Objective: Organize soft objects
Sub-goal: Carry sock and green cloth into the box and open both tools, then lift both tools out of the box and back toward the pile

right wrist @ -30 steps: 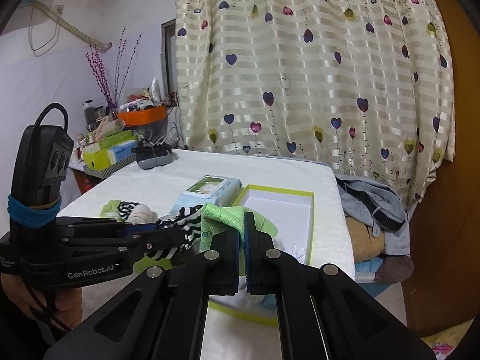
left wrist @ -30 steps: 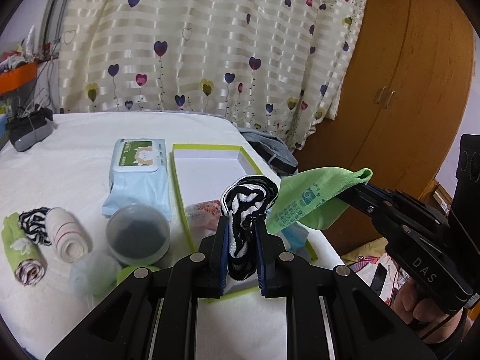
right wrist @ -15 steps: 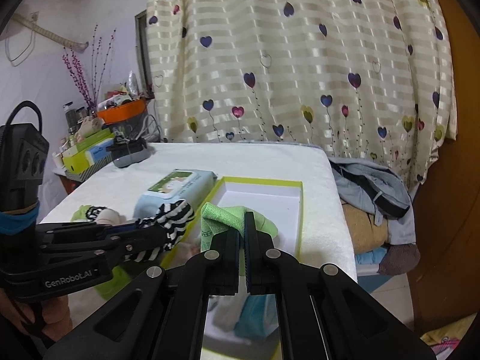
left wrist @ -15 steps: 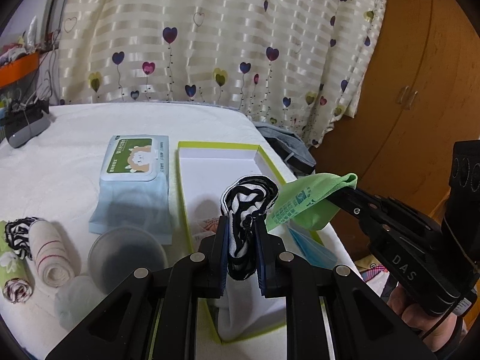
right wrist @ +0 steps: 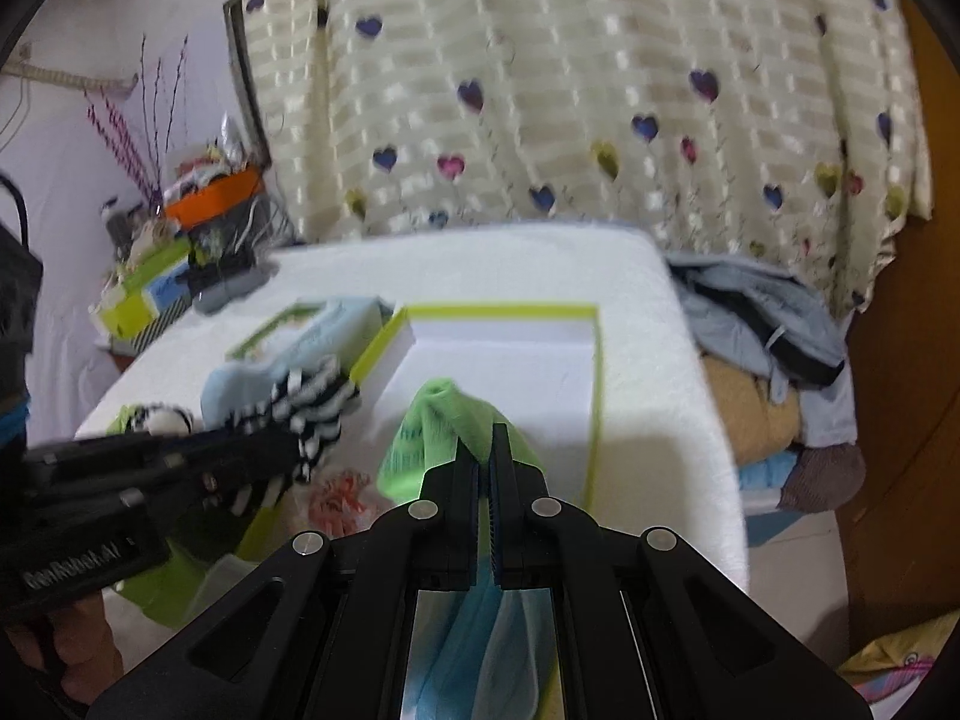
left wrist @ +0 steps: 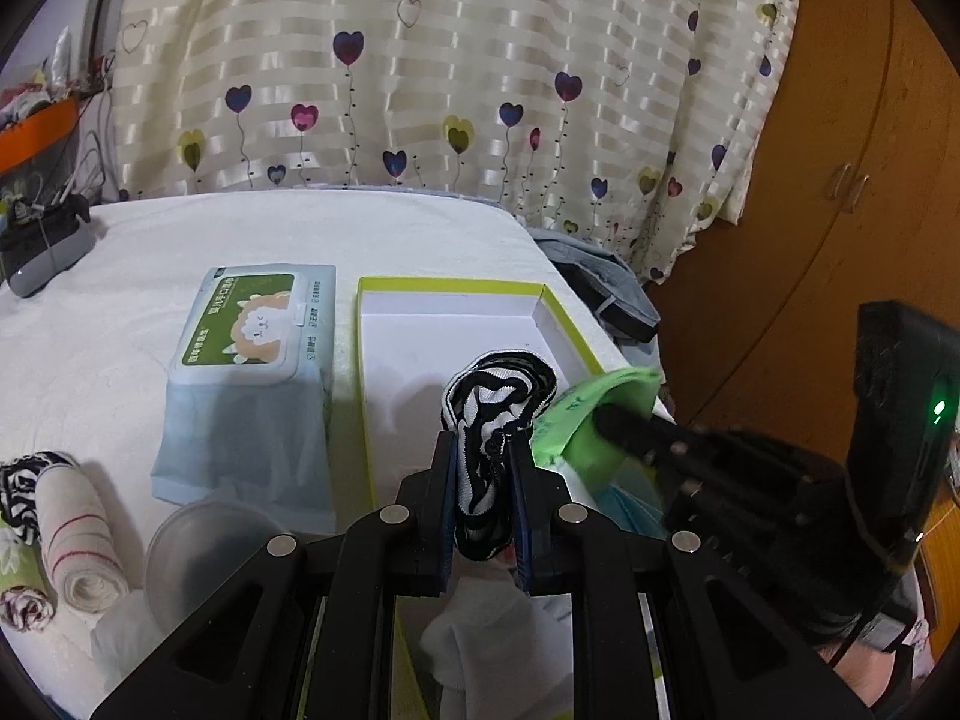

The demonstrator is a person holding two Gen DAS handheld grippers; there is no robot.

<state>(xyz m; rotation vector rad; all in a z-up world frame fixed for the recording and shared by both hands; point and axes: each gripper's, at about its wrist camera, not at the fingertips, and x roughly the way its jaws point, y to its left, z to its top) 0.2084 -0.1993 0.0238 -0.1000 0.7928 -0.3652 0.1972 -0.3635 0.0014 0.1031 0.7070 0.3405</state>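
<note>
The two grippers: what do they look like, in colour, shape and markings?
Both are black plastic. The left gripper and right gripper have angular fingers with silver screws and blue inner pads. The left one's body carries white lettering; the right one's rear block shows a green light.

The right view is motion-blurred — the wipes pack [right wrist: 312, 330] label is unreadable. The green cloth [right wrist: 444, 438] hangs out of sight behind the gripper body.

Two close wrist views angled down, sharing the green-rimmed box [left wrist: 558, 315] [right wrist: 594, 360].
</note>
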